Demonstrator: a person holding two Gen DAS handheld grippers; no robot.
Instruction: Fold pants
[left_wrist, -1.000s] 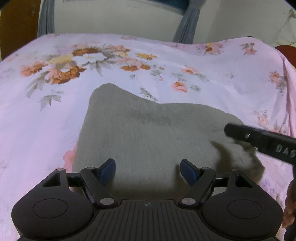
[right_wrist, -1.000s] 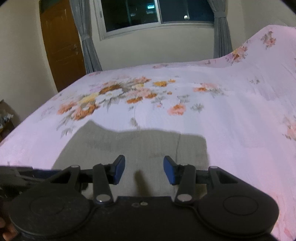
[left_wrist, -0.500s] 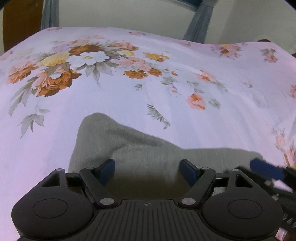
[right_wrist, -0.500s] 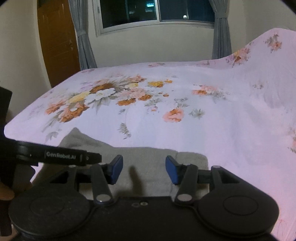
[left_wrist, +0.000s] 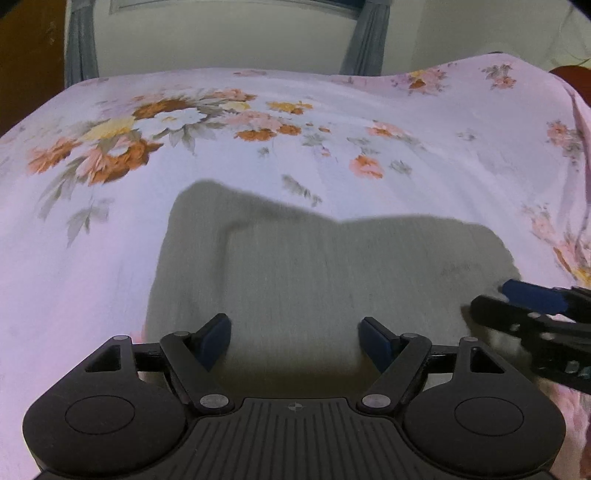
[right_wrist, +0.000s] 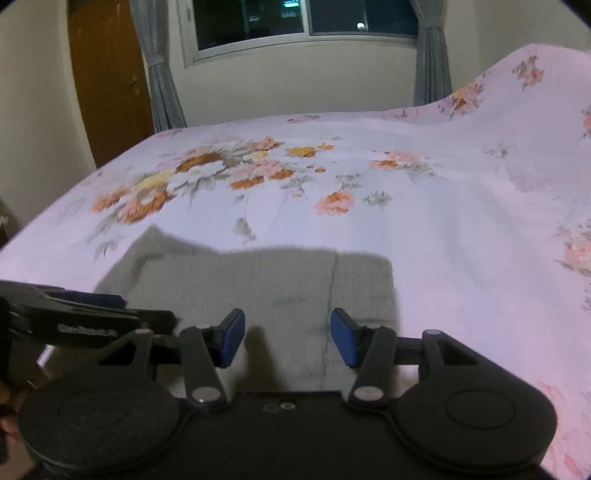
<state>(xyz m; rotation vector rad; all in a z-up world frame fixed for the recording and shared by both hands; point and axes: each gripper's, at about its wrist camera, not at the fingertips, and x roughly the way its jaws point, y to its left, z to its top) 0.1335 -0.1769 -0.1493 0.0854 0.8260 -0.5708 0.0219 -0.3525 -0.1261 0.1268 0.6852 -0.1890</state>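
The grey pants (left_wrist: 314, 266) lie folded in a flat block on the floral bedsheet (left_wrist: 258, 147); they also show in the right wrist view (right_wrist: 258, 280). My left gripper (left_wrist: 294, 341) is open and empty, hovering over the near edge of the pants. My right gripper (right_wrist: 287, 341) is open and empty over the right part of the pants. The right gripper shows at the right edge of the left wrist view (left_wrist: 535, 314), and the left gripper at the left edge of the right wrist view (right_wrist: 85, 317).
The pink floral bedsheet (right_wrist: 406, 206) covers the bed and rises over a hump at the far right (right_wrist: 535, 81). A wooden door (right_wrist: 107, 81), grey curtains (right_wrist: 159, 74) and a dark window (right_wrist: 295, 18) stand beyond the bed.
Both grippers dipped low towards the near edge of the pants half a second ago and have risen back, so more of the grey cloth shows. Both stay open.
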